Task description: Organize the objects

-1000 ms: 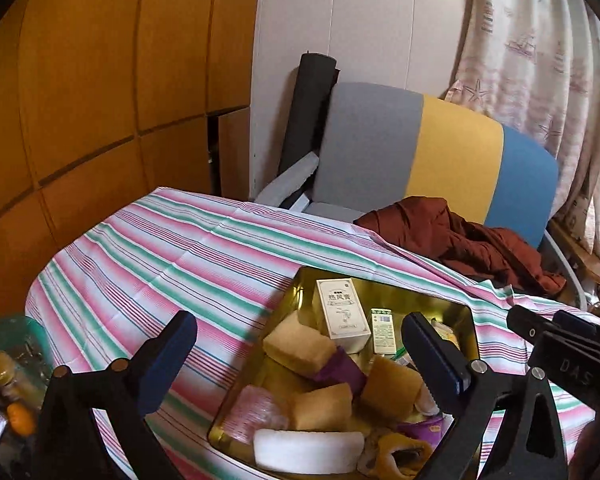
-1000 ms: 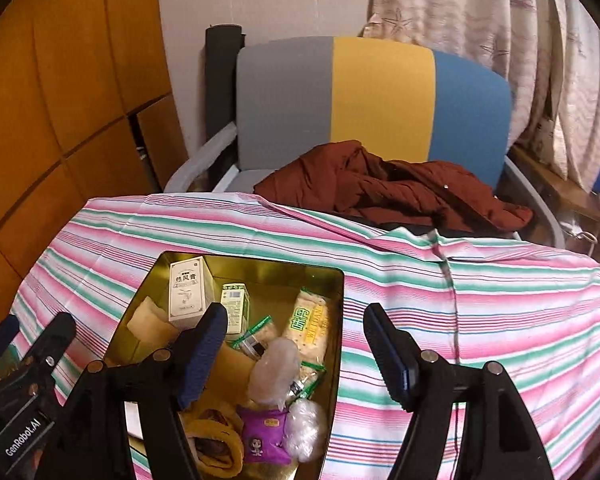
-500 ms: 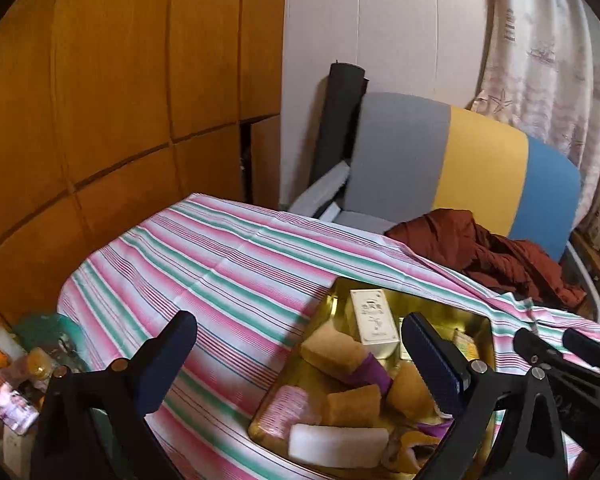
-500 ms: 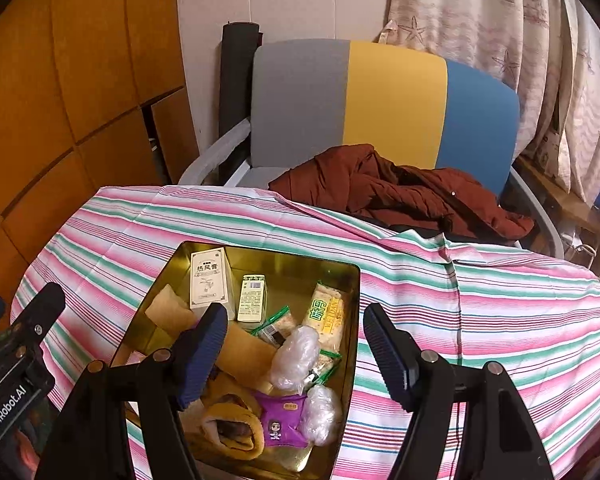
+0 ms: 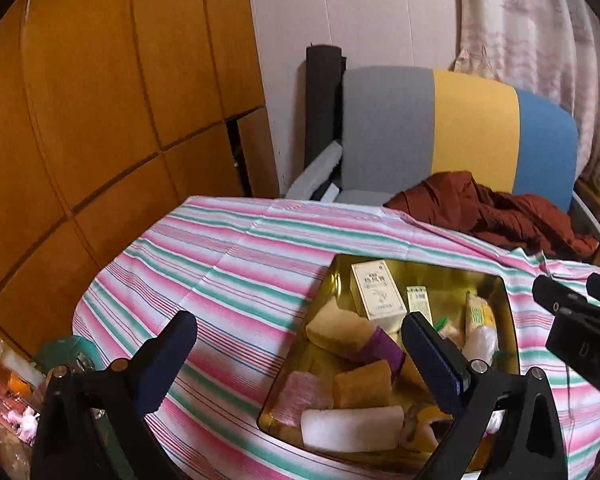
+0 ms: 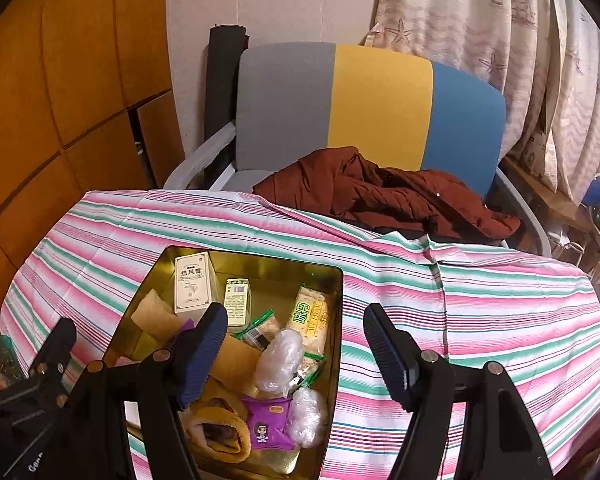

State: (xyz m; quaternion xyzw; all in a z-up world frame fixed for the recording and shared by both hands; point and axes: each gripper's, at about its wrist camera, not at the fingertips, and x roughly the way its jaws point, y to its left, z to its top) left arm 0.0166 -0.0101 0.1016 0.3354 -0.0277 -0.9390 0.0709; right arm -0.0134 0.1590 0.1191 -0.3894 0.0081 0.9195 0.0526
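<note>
Holding both grippers above the striped tablecloth [image 6: 480, 300], we keep the left gripper [image 5: 300, 354] spread wide with nothing in it, and the right gripper [image 6: 294, 346] is wide and has nothing in it too. From the right gripper, the gold tin [image 6: 284, 268] sits at about 11 o'clock, full of small things like a white box [image 6: 192, 284], a purple packet [image 6: 270, 426] and a yellow snack bar [image 6: 310, 320]. At 12 o'clock, past the table, we see a brown coat [image 6: 380, 196] lying on a chair [image 6: 376, 100].
</note>
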